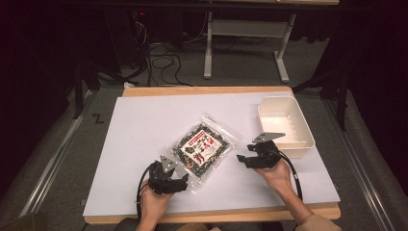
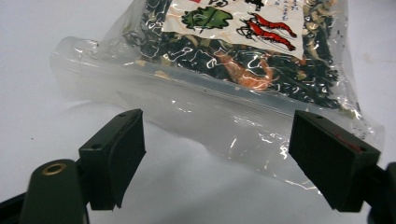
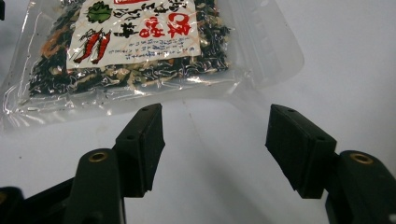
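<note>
A clear plastic bag (image 1: pixel 204 147) of dark dried food with a white and red label lies flat on the white table cover (image 1: pixel 144 125). My left gripper (image 1: pixel 183 176) sits at the bag's near left corner, jaws wide open. In the left gripper view the bag's empty clear end (image 2: pixel 224 126) lies just ahead of my left gripper (image 2: pixel 217 144), reaching the right pad (image 2: pixel 327 158). My right gripper (image 1: pixel 241 159) stands open a little to the right of the bag. In the right gripper view the bag (image 3: pixel 130 46) lies beyond my right gripper (image 3: pixel 215 135), with bare cover between the pads.
A white plastic bin (image 1: pixel 308 137) stands at the table's right, just behind my right hand. The table's wooden front edge (image 1: pixel 211 214) runs below both hands. Beyond the far edge are cables on the floor and a white table frame (image 1: pixel 208 48).
</note>
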Action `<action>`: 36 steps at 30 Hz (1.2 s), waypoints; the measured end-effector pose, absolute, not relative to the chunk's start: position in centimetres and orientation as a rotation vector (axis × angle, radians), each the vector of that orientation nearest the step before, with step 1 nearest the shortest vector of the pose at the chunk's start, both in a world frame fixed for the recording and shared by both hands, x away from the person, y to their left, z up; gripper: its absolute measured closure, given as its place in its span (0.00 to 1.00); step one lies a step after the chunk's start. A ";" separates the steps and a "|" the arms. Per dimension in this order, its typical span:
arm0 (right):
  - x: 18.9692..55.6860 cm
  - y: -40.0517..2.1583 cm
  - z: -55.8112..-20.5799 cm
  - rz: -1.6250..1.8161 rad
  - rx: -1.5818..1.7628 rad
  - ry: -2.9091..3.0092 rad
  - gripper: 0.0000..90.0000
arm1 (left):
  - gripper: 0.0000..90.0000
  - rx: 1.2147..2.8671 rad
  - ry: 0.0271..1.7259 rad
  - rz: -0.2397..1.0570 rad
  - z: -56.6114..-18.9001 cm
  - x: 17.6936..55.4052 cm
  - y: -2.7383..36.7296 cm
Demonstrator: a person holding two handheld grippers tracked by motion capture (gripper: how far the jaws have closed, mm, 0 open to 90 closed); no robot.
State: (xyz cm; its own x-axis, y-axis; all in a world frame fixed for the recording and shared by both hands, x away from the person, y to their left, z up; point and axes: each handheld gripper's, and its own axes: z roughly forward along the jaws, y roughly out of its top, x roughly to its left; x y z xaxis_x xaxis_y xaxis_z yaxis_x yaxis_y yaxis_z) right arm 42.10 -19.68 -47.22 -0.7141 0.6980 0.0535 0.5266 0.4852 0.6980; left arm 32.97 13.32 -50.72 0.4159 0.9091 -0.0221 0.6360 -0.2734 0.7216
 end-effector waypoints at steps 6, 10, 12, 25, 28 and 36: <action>43.4 -18.6 -46.5 1.027 1.019 2.491 0.41 | 0.21 1.998 1.320 0.539 -50.7 33.2 13.5; 44.1 -18.1 -45.8 1.034 1.038 2.485 0.41 | 0.22 1.984 1.311 0.550 -50.7 33.1 13.5; 44.6 -17.9 -45.6 1.022 1.038 2.487 0.41 | 0.24 1.974 1.302 0.559 -50.5 33.1 13.6; 47.7 -16.2 -45.7 0.964 1.101 2.474 0.44 | 0.28 1.989 1.332 0.559 -50.9 33.7 13.7; 48.4 -16.2 -46.1 0.962 1.146 2.463 0.45 | 0.29 1.982 1.337 0.559 -50.9 33.8 13.8; 49.4 -16.0 -46.2 0.950 1.202 2.455 0.44 | 0.30 2.003 1.343 0.552 -51.1 33.9 13.7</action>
State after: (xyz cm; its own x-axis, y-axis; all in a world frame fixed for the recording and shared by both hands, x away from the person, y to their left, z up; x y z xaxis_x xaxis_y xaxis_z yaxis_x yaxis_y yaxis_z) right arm 49.43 -16.02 -46.19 -0.6296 0.7746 0.0602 0.6134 0.4480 0.6504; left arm 33.91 13.73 -51.13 0.3852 0.9228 -0.0137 0.6462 -0.2591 0.7178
